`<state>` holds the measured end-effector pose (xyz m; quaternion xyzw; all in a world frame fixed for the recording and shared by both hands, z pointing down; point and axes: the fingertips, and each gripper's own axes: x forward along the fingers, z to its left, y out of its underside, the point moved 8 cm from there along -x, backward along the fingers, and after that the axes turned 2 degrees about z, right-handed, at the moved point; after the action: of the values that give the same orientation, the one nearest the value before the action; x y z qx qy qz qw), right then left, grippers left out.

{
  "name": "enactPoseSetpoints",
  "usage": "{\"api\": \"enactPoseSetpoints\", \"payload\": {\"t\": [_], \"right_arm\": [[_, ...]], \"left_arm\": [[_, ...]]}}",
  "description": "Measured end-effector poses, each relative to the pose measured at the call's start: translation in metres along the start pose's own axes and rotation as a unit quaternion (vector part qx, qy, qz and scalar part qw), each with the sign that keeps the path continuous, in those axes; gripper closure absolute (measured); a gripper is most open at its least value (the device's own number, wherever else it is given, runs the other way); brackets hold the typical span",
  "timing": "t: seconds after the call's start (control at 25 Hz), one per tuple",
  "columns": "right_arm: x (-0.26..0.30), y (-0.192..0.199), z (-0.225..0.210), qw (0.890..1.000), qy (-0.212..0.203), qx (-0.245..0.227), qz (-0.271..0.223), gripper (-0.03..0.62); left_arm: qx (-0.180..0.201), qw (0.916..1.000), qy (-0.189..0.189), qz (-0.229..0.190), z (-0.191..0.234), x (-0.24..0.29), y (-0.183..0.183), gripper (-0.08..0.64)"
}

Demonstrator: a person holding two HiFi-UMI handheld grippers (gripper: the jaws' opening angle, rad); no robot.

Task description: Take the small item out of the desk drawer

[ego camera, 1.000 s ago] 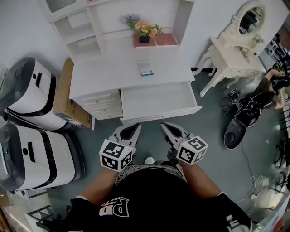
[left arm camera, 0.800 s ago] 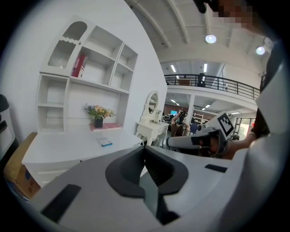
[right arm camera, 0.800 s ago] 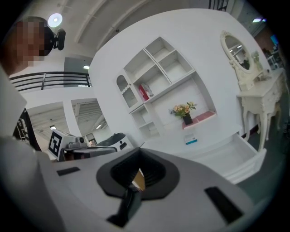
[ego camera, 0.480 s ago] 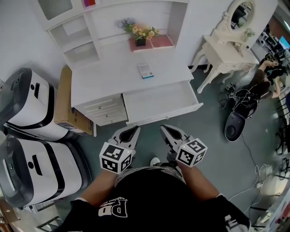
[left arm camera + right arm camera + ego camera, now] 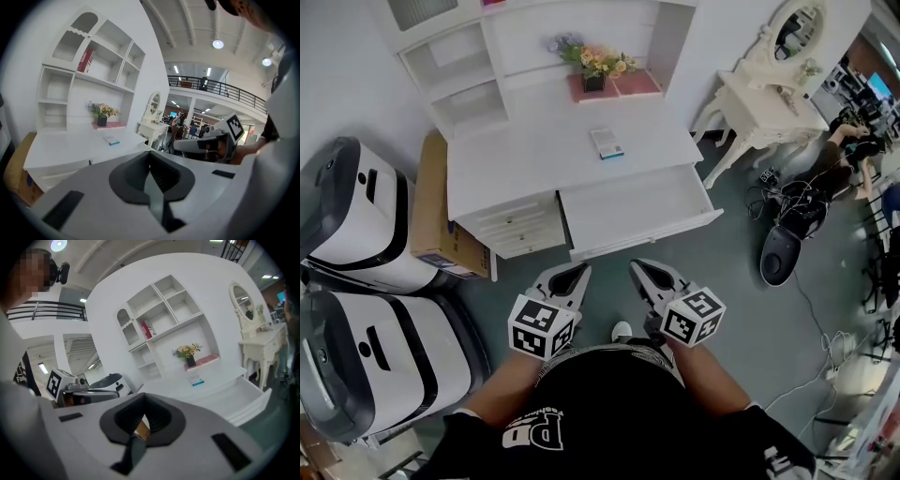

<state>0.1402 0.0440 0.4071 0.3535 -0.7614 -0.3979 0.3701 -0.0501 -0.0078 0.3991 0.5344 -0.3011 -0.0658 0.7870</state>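
- The wide drawer (image 5: 639,208) of the white table (image 5: 534,159) stands pulled out; its inside shows only a bare white bottom.
- The stack of small drawers (image 5: 512,225) to its left is shut.
- The small item (image 5: 605,142), a flat white packet with a blue end, lies on the table top, just behind the open drawer and outside it.
- Its long axis runs from the table's front edge towards the hutch (image 5: 539,52), a little slanted; the blue end points towards the drawer.
- An upper compartment of the hutch holds a red book (image 5: 85,61); on the hutch's bottom ledge a flower pot (image 5: 593,81) stands on pink mats.
- A cardboard box (image 5: 439,211) leans against the table's left side.
- The left hand-held gripper (image 5: 570,272) and the right hand-held gripper (image 5: 652,272) are held close to the person's body, well apart from the table. Both have their jaws together on nothing.
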Motion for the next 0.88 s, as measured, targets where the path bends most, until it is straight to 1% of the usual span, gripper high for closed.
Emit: {"api": "enactPoseSetpoints", "payload": {"t": [0.32, 0.64, 0.88], "right_arm": [[0.010, 0.008, 0.008, 1.000, 0.009, 0.004, 0.010, 0.586], [0.012, 0.004, 0.011, 1.000, 0.011, -0.008, 0.017, 0.586], [0.012, 0.006, 0.014, 1.000, 0.007, -0.013, 0.021, 0.586]], "left_arm": [[0.001, 1.0000, 0.001, 0.003, 0.012, -0.011, 0.005, 0.545], [0.006, 1.0000, 0.007, -0.003, 0.011, -0.013, -0.001, 0.545], [0.008, 1.0000, 0.003, -0.003, 0.012, -0.016, -0.001, 0.545]]}}
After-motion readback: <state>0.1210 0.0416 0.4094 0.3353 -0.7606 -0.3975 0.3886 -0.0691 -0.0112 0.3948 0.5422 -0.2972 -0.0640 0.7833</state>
